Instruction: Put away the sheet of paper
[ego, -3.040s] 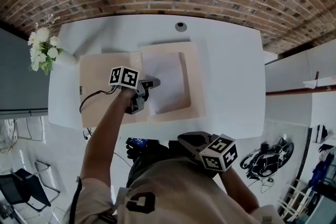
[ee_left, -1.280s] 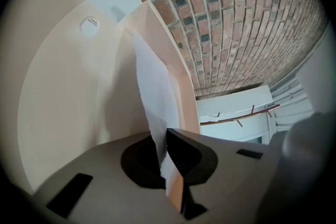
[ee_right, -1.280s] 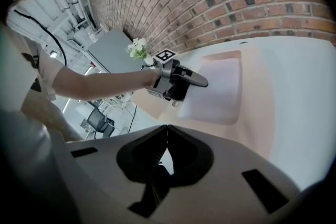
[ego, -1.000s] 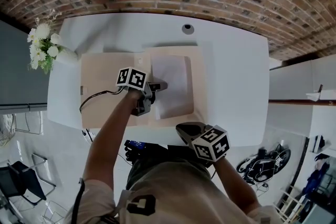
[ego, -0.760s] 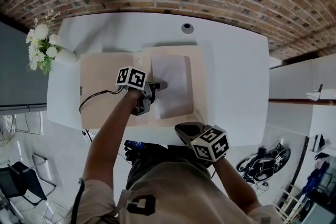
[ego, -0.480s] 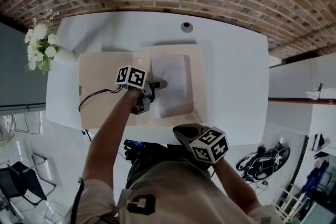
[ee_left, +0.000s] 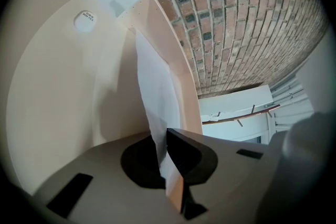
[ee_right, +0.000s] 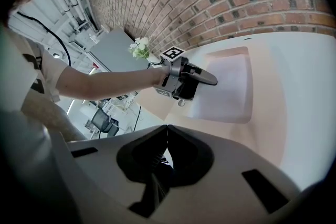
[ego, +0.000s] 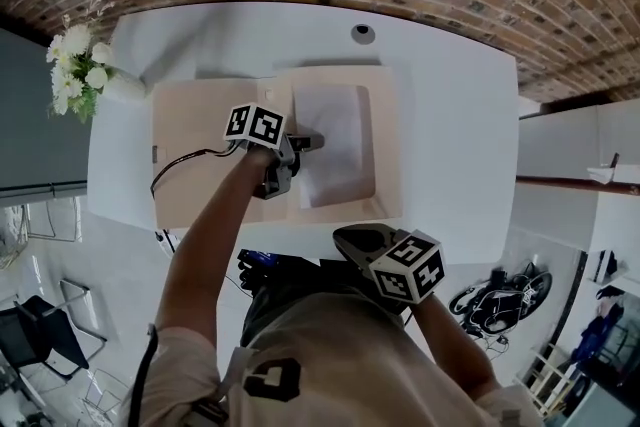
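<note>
Our left tool (ego: 310,142) is pinching the sheet of paper (ego: 335,140) at its left edge. The left gripper view shows the jaws pressed onto the white sheet (ee_left: 155,97), which rises from them in a soft curve. A sliver of beige sits in the same pinch, and we cannot tell whether that is the folder's edge caught along with it. The rest of the sheet lies over the right half of the open beige folder (ego: 195,145), which rests flat on the white worktop (ego: 450,115). Our right tool (ego: 345,237) hangs near our body, off the worktop's near edge, its jaws pressed together on nothing.

We judge the sheet to be very light and limp. It will sag and curl away from any single hold, and it will crease if we drag it against the folder's raised border (ee_right: 268,128). A pinch at the margin, as we have now, suits it. Taking it near the middle of one edge should keep the free corners from folding under. It needs little squeeze, since paper slips only when pulled flat across a surface. Should the folder's edge really be in the pinch, we would free it before sliding the sheet. We think the right tool could steady the far side of the folder while the sheet settles
</note>
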Tool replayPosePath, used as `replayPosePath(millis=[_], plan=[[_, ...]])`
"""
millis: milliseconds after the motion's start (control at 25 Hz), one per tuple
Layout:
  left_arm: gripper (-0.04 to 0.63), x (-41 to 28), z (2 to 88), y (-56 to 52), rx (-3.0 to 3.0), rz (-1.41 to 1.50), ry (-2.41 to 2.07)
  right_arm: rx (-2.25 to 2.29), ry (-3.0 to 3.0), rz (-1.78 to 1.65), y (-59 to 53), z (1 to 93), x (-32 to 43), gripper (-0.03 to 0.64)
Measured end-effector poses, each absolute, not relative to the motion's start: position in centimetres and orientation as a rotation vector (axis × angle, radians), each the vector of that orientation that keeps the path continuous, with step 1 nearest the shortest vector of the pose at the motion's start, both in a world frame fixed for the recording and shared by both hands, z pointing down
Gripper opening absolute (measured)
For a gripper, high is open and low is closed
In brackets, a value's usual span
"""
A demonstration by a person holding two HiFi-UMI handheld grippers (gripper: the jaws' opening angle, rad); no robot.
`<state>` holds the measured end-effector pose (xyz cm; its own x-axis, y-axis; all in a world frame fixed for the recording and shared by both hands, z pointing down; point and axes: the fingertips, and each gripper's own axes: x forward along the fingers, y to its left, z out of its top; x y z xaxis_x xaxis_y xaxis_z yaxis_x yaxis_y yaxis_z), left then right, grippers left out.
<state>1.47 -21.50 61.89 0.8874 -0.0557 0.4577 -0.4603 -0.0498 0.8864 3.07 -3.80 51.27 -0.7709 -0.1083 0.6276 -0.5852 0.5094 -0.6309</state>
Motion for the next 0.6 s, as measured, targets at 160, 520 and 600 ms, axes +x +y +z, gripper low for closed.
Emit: replayPosePath(millis=[160, 520, 600], plan=[[0.015, 1.4, 61.9, -21.5, 1.602, 0.345, -0.411, 0.569, -2.241, 1.220, -3.5, 51.1, 2.9, 0.023], [0.015, 1.4, 61.9, -21.5, 1.607, 0.349, -0.411, 0.561, -2.274, 1.212, -3.3, 50.3, 2.4, 0.023], [0.015, 1.4, 62.0, -21.5, 1.605, 0.350, -0.411, 0.562, -2.276, 1.212, -3.2, 50.2, 2.4, 0.023]])
